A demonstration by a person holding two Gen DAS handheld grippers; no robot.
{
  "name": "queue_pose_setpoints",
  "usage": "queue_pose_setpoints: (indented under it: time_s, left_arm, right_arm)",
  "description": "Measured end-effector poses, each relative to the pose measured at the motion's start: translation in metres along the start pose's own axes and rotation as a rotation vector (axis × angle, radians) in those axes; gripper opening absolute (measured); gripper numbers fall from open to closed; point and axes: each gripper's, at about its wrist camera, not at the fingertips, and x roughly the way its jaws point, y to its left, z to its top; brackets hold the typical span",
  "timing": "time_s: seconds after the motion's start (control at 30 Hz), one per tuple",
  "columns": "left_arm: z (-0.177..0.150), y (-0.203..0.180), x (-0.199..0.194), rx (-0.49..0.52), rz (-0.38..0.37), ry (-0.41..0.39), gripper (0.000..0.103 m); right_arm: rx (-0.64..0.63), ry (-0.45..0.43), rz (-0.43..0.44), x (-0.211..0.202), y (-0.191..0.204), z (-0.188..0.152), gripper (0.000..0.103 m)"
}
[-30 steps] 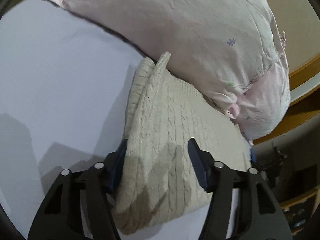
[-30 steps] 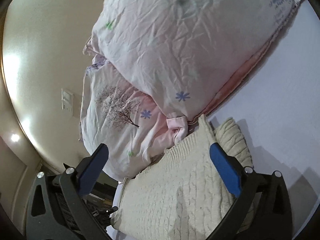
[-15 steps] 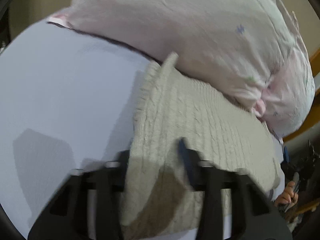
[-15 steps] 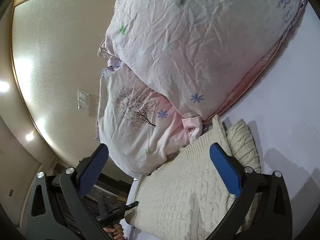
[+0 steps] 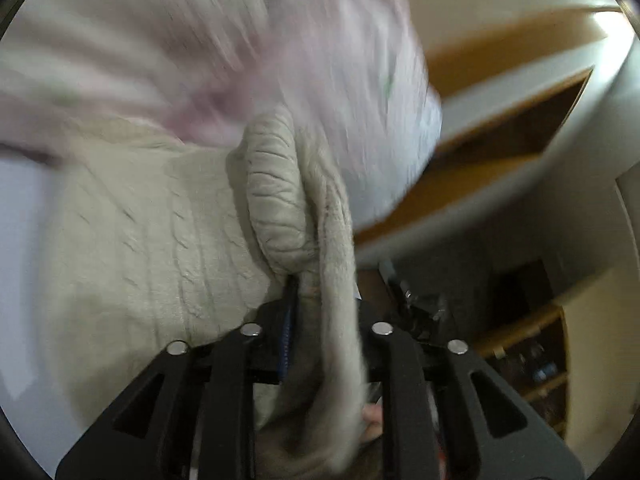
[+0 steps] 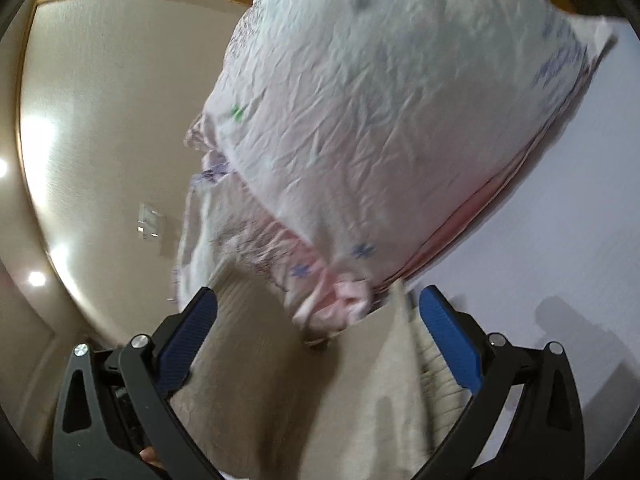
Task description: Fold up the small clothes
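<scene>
The left gripper (image 5: pixel 320 300) has its fingers closed on the sweater (image 5: pixel 152 248), a cream cable-knit. A bunched fold of the knit rises from between the fingers, with a ribbed edge (image 5: pixel 274 196) curling just ahead of the tips. The rest of the sweater spreads to the left of the fingers on the bed (image 5: pixel 20 264), which is covered in pale sheet. Ahead of the fingers, touching the far side of the sweater, sits a pink-white pillow (image 5: pixel 304 52), heavily blurred. To the right of the fingers are a wooden bed frame (image 5: pixel 500 152) and, lower, dim shelves (image 5: pixel 532 360).

The right gripper (image 6: pixel 318 332) has its blue-padded fingers (image 6: pixel 448 336) spread wide, holding nothing. The sweater (image 6: pixel 300 392) lies between and below them; its raised edge stands just inside the right finger, and whether it touches the pad cannot be told. Ahead of the fingers the pillow (image 6: pixel 380 120), with small blue and green flower prints, lies against the sweater's far edge. The bed (image 6: pixel 560 220) extends to the right of the fingers, and a beige wall (image 6: pixel 120 120) with a switch plate (image 6: pixel 151 226) is to the left.
</scene>
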Motion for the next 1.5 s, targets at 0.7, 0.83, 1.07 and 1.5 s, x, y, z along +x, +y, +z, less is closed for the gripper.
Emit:
queue_pose_setpoints:
  time_s: [0.7, 0.83, 1.07, 1.5]
  left_arm:
    - [-0.043, 0.05, -0.014, 0.122, 0.525, 0.053, 0.086]
    - [-0.04, 0.068, 0.0, 0.066, 0.501, 0.067, 0.087]
    - [-0.04, 0.075, -0.025, 0.132, 0.419, 0.077, 0.051]
    - [-0.068, 0.05, -0.173, 0.374, 0.684, -0.197, 0.078]
  right_arm:
    - [-0.057, 0.457, -0.258, 0.056, -0.017, -0.034, 0.097]
    - [-0.082, 0.453, -0.307, 0.059, -0.019, -0.036, 0.061]
    - [-0.079, 0.443, -0.189, 0.059, -0.013, -0.041, 0.039]
    - [-0.342, 0.467, -0.135, 0.063, 0.068, -0.089, 0.075]
